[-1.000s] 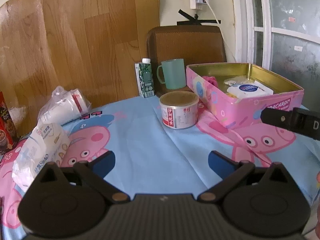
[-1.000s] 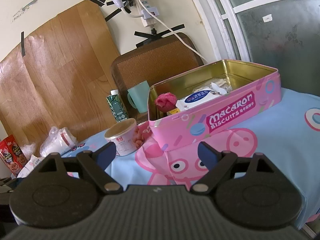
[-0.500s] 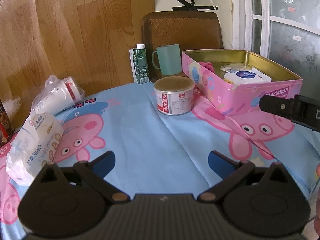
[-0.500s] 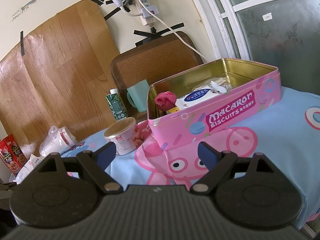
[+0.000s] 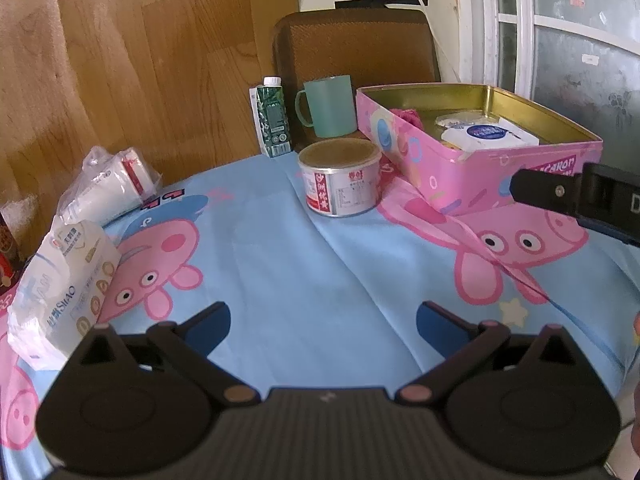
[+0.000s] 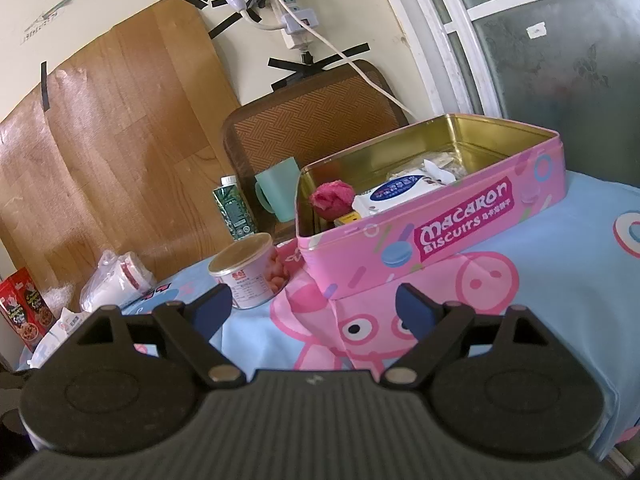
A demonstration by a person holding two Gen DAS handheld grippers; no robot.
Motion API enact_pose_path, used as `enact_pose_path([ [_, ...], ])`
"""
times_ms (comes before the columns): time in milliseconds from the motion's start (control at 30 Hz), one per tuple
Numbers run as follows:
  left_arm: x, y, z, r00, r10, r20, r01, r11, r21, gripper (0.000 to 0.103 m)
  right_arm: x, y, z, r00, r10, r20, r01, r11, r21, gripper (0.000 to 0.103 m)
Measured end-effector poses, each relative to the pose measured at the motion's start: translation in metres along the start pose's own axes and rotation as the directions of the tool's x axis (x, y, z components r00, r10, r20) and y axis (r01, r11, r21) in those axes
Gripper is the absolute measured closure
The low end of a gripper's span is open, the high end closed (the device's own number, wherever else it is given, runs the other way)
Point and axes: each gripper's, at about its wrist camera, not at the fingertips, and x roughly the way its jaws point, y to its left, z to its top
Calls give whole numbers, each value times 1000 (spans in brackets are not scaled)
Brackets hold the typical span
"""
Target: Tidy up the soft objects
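A pink macaron biscuit tin (image 5: 472, 168) (image 6: 440, 236) stands open at the back right and holds a white wipes pack (image 5: 490, 136) (image 6: 400, 192) and a pink fuzzy ball (image 6: 332, 198). A white tissue pack (image 5: 60, 284) lies at the left table edge, with a plastic-wrapped white roll (image 5: 108, 188) (image 6: 116, 284) behind it. My left gripper (image 5: 322, 322) is open and empty above the blue cloth. My right gripper (image 6: 314, 306) is open and empty, facing the tin; its side shows in the left wrist view (image 5: 576, 196).
A short can (image 5: 340, 176) (image 6: 250, 272) stands left of the tin. A green carton (image 5: 272, 120) and a teal mug (image 5: 330, 106) stand behind it, before a brown chair back (image 5: 356, 48). Red snack boxes (image 6: 24, 308) stand at the far left.
The left gripper has drifted left and back slightly, so the tissue pack shows more fully. The right gripper has barely moved. Both stay open.
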Motion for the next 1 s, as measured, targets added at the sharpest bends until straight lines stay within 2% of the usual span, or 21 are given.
enact_pose_path([
  [1000,8,-16,-7,997,-49,-58,51,998,29,0,2,-7,-3,1000,-9,-11,9,999,31,12],
])
